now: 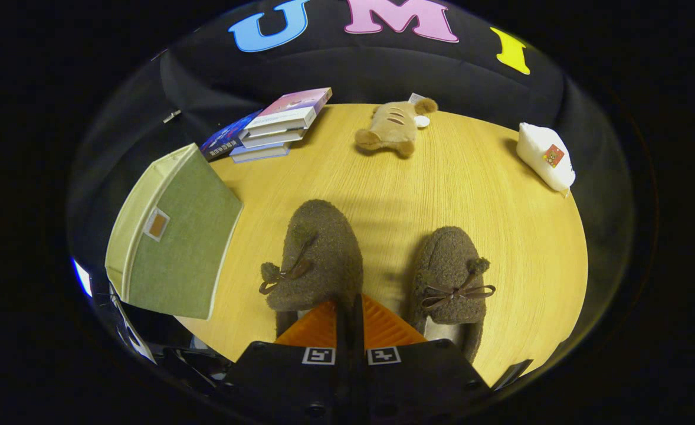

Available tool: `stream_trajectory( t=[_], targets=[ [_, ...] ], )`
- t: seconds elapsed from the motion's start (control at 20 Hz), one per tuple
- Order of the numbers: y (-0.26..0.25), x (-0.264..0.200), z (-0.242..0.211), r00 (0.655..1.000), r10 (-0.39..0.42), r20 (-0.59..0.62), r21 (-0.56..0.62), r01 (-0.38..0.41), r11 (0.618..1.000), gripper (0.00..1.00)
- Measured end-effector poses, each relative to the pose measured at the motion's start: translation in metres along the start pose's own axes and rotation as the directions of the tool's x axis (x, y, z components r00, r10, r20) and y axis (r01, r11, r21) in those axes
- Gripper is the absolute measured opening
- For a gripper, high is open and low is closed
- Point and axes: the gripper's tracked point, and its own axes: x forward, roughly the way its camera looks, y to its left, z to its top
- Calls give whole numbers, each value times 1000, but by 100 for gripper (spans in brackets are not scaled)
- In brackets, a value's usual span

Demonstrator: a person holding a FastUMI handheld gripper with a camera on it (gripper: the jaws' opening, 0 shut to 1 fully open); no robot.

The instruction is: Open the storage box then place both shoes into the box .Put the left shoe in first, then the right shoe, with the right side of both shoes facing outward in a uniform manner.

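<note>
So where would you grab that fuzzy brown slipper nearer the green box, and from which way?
Probably the fuzzy brown slipper by the rim of its foot opening, which faces the gripper: come from the heel side, one finger inside, one outside. The rounded toe looks too wide and soft to pinch. The fingers are together now, so open first.

The handheld two-finger gripper point(350, 307) is seen from the camera mounted on it, looking forward along its fingers and tilted down toward a surface below. The two fingers point(318, 327) are pressed together along their inner faces, with just a thin dark seam between them and nothing held there. Their ribbed, wedge-shaped outer faces narrow toward the tips, which meet at one point. Behind them sits the gripper's dark body, carrying two small square black-and-white markers side by side, one at the base of each finger.
</note>
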Motion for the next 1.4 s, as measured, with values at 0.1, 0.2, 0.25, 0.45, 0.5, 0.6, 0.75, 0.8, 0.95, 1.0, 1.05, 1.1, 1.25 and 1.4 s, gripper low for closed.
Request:
stream_trajectory(
  t=[0.1,0.2,0.25,0.45,0.5,0.6,0.75,0.8,0.95,1.0,1.05,1.1,1.25,1.4],
  targets=[
    [8,-11,9,1000,7,8,9,-7,1000,5],
    [20,-23,21,999,27,18,37,-27,999,5],
    [29,-30,28,999,42,28,56,-44,997,5],
    [73,-63,64,991,118,70,108,-125,986,5],
    [86,-71,74,987,139,81,119,-148,982,5],
    [116,-86,92,977,190,101,136,-203,970,5],
    [163,-101,109,962,254,99,164,-268,949,5],
    [178,-102,112,957,274,96,180,-287,941,5],
    [229,-99,117,944,320,78,233,-329,915,5],
    [243,-93,119,942,328,75,247,-337,909,5],
    [256,-88,120,940,334,72,258,-341,904,5],
    [268,-82,120,940,336,65,268,-341,901,5],
    [300,-63,117,944,327,41,284,-325,902,5],
    [324,-40,108,949,315,5,312,-300,901,5]
  ],
)
